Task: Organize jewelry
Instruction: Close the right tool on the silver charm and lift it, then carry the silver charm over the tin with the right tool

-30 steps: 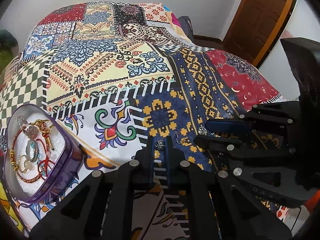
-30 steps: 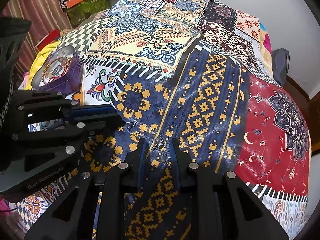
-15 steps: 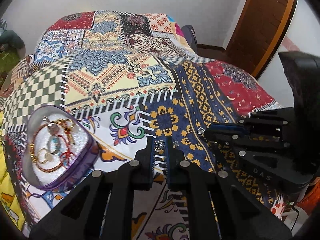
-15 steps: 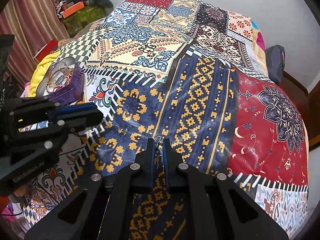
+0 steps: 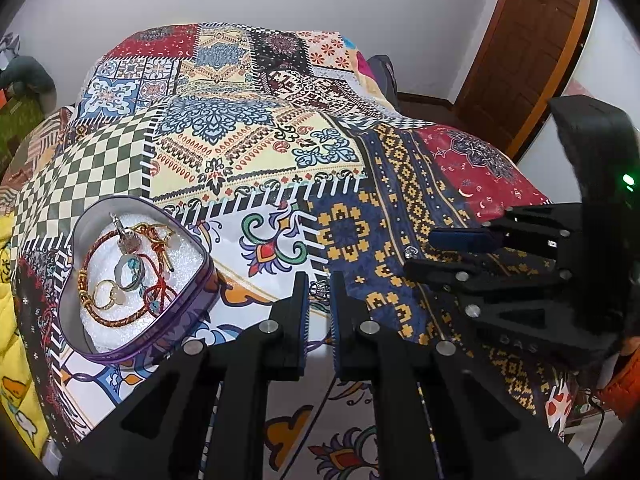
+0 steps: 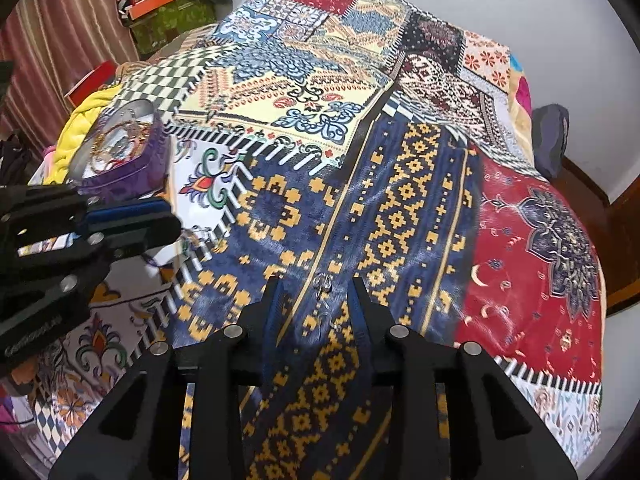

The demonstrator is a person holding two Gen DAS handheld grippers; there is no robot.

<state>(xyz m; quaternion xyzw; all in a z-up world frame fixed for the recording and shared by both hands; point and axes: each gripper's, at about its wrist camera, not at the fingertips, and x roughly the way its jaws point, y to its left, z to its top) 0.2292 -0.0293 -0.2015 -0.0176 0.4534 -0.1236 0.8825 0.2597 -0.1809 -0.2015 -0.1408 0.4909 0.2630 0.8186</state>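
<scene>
1. I am working over a bed spread with a patchwork bedcover point(image 5: 256, 152), white wall behind, a brown wooden door point(image 5: 532, 52) off to the far right.

2. The heart-shaped purple tin point(image 5: 132, 288) sits on the cover to my left, open, with bracelets and rings already lying on its white foam lining.

3. In the right wrist view a small silver earring point(image 6: 323, 282) lies on the navy-and-gold patch straight ahead of the right gripper point(image 6: 316, 284), between its two fingers. A thin wire trails from the earring back toward me, so its long axis runs roughly along the fingers.

4. The right gripper is parted well wider than the piece and grasps nothing; I cannot tell whether its tips touch the cloth.

5. The left gripper point(image 5: 318, 280) is nearly closed, with a small silver ornament point(image 5: 318, 290) showing in the narrow gap at its tips. It looks pinched there, though I cannot be sure it is off the cover.

6. As I judge it, the left gripper is the nearer to the tin, which lies to its left and slightly ahead; the right must close squarely across the earring first.
</scene>
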